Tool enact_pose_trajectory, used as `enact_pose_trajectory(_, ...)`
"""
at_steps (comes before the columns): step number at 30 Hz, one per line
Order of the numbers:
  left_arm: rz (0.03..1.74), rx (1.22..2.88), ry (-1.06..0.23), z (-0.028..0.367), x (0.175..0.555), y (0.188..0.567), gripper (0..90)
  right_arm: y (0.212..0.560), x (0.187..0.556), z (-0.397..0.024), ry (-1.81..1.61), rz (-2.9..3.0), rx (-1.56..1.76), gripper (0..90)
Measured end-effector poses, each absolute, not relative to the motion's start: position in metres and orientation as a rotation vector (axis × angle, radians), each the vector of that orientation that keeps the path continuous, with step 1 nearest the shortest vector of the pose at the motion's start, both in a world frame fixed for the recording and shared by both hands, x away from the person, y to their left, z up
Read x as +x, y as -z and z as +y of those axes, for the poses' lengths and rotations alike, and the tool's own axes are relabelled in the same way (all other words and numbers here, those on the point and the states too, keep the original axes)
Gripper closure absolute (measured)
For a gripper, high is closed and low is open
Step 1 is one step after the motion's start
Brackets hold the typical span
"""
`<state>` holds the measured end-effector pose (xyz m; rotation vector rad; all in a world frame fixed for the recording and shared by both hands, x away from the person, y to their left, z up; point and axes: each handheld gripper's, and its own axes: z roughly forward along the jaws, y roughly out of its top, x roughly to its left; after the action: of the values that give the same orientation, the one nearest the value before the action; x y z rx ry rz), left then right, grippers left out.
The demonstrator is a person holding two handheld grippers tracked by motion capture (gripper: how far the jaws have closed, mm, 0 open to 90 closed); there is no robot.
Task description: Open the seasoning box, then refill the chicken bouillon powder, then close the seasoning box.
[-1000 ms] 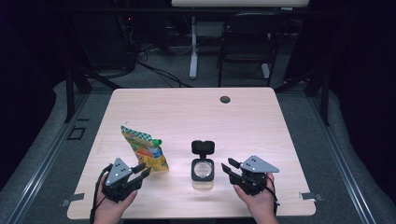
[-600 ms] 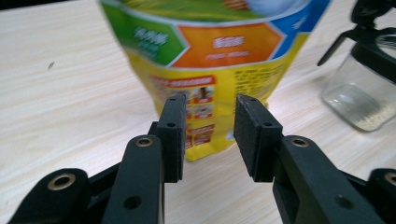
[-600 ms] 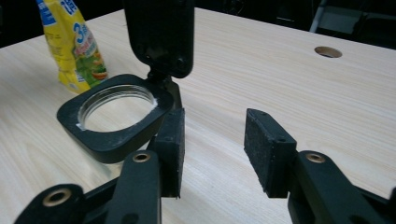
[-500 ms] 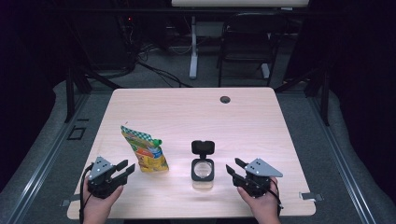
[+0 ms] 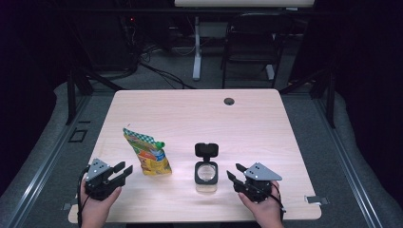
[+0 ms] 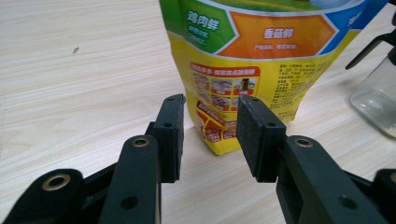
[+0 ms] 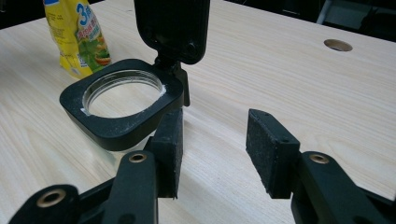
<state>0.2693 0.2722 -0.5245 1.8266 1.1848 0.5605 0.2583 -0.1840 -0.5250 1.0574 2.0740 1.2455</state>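
Observation:
A yellow and green pouch (image 5: 147, 154) stands upright on the table left of centre. To its right is a glass jar (image 5: 206, 172) with a black collar and its flip lid (image 5: 206, 150) standing open. My left gripper (image 5: 124, 170) lies near the front left, open, pointing at the pouch (image 6: 252, 70) from a short way off. Its jaws have just been opening, with nothing between them. My right gripper (image 5: 232, 174) rests just right of the jar (image 7: 123, 100), open. Its jaws have also just been opening, and the gap (image 7: 217, 149) holds nothing.
The light wooden table (image 5: 266, 137) has a round cable hole (image 5: 229, 101) near its far edge. Dark floor, cables and a chair lie beyond it. The pouch (image 7: 77, 37) shows behind the jar in the right gripper view.
My left gripper has drawn back leftward from the pouch's base, and its jaws have widened. The right gripper's jaws have widened beside the jar while the hand stayed put.

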Motion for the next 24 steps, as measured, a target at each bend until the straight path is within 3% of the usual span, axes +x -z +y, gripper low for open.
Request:
enact_pose_trajectory(8, 1.197, 1.816, -0.565, 0.276, 0.272, 0.524, 62.2, 0.518, 0.266, -0.182, -1.264, 2.105, 1.083, 59.7)
enact_pose_trajectory(24, 1.199, 1.809, -0.562, 0.281, 0.273, 0.525, 61.2, 0.47, 0.286, -0.152, -1.309, 2.188, 0.98, 61.2)
